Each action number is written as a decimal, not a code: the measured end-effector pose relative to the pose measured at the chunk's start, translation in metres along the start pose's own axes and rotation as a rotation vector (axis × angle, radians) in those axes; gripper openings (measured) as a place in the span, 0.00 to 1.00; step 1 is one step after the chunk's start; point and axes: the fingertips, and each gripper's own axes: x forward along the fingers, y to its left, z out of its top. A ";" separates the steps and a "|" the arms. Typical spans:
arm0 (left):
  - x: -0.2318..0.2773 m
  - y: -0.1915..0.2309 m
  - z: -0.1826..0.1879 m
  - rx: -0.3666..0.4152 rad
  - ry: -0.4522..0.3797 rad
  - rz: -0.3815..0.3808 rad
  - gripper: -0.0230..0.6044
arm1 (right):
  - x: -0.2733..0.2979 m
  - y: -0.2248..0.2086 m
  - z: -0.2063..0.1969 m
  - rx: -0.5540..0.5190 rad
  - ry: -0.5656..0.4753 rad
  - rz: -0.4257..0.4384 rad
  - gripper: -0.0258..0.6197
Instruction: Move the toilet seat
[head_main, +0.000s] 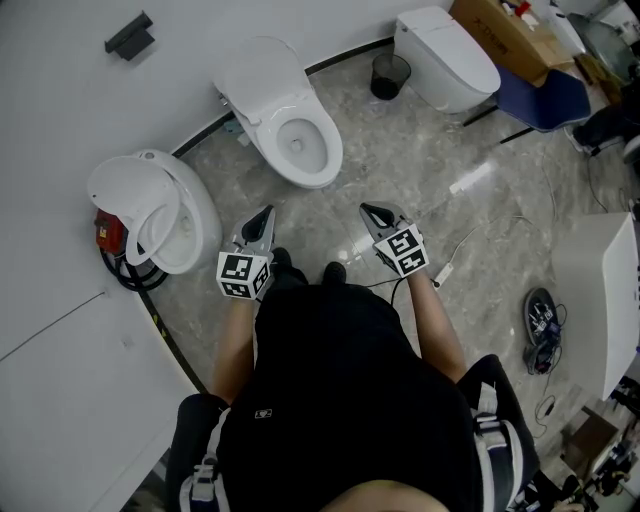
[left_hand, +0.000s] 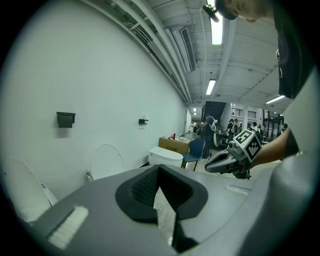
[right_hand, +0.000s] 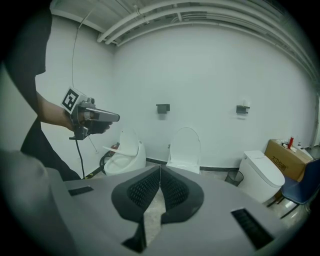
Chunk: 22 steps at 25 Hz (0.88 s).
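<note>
Left gripper (head_main: 262, 217), right gripper (head_main: 375, 214): both closed, empty.

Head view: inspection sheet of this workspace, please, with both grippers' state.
Surface: grey glossy floor.
Job's things: middle toilet, lid raised; left toilet, lid raised; right toilet, lid closed.
Clutter: black bin; cardboard box; blue chair.
Grippers: left gripper and right gripper shut, empty, apart from every toilet.
Cables: thin cable on floor; black hose beside left toilet.
Surroundings: white wall with black fixture.
</note>
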 end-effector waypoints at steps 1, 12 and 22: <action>-0.001 -0.001 0.001 -0.005 -0.007 -0.005 0.04 | 0.000 0.001 0.000 -0.001 0.000 0.006 0.05; -0.012 0.003 0.000 -0.017 -0.035 0.017 0.22 | 0.003 0.010 0.006 -0.022 -0.020 0.033 0.28; -0.020 -0.001 -0.001 0.002 -0.038 0.041 0.37 | -0.002 0.011 0.007 -0.025 -0.042 0.003 0.50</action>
